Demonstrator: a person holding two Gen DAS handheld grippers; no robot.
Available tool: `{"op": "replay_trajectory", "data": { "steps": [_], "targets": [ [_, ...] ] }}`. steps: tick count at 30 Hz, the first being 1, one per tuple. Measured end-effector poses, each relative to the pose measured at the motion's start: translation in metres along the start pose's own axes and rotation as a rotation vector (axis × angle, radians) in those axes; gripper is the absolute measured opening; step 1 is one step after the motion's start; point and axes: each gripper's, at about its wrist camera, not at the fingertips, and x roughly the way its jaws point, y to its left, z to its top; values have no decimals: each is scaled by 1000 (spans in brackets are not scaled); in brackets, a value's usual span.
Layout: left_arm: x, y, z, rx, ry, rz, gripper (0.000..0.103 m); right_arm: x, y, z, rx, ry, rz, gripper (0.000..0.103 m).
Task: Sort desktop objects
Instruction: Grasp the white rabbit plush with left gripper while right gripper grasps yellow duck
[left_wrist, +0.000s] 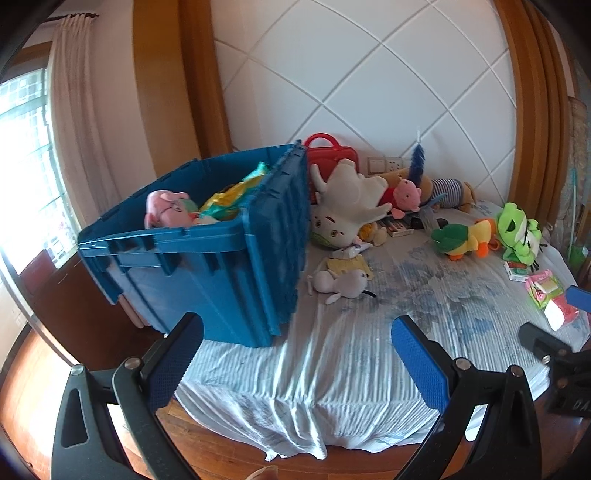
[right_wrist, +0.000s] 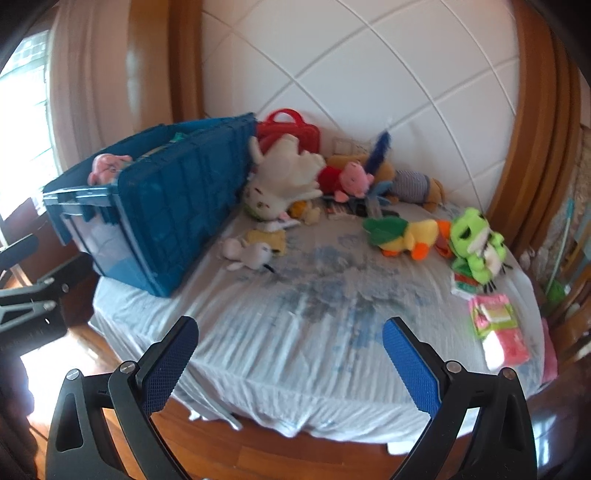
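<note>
Left wrist view: blue crate (left_wrist: 221, 254) sits at the left end of a bed, on the striped sheet (left_wrist: 332, 369), tilted, with a pink plush (left_wrist: 166, 208) and yellow-green packaging (left_wrist: 236, 195) poking out the top. Just right of the crate lie a small grey plush (left_wrist: 341, 284), a big white plush (left_wrist: 351, 199) leaning on the crate wall, and a red handled case (left_wrist: 327, 153) behind it at the white padded headboard (left_wrist: 369, 74). Farther right: pink pig plush (left_wrist: 404, 195), striped plush (left_wrist: 448, 190), green-yellow duck plush (left_wrist: 461, 238), green frog plush (left_wrist: 517, 230), and pink tissue packs (left_wrist: 550, 295) near the sheet's right edge. Left gripper (left_wrist: 297, 356) hangs over the near bed edge, jaws spread wide, nothing between the blue pads. Right wrist view: right gripper (right_wrist: 290, 360) likewise wide apart and empty, over the near sheet, well apart from the toys; this view is motion-blurred. Curtain (left_wrist: 85, 129) and window far left.
</note>
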Motion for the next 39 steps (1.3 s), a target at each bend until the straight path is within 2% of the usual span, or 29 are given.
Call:
{"op": "replay_trajectory", "data": {
  "steps": [7, 11, 15, 18, 25, 29, 33, 37, 39],
  "targets": [
    [34, -41, -23, 53, 39, -100, 103, 22, -65, -17, 103, 19, -32, 101],
    [63, -65, -21, 104, 34, -138, 103, 45, -83, -12, 139, 28, -40, 101],
    [102, -81, -15, 158, 25, -192, 103, 78, -91, 4, 155, 33, -26, 101],
    [143, -89, -7, 164, 48, -234, 103, 108, -92, 24, 151, 39, -44, 101],
    [223, -99, 8, 175, 88, -286, 103, 156, -107, 72, 214, 6, -120, 101],
    [254, -103, 18, 156, 103, -311, 103, 183, -135, 77, 282, 59, -167, 101],
    [278, -112, 24, 175, 139, -289, 103, 204, -170, 86, 324, 75, -223, 101],
    [298, -119, 30, 195, 144, -227, 103, 235, -210, 101, 333, 89, -270, 101],
    [309, -121, 33, 179, 171, -199, 103, 255, -232, 110, 342, 96, -275, 101]
  ]
}}
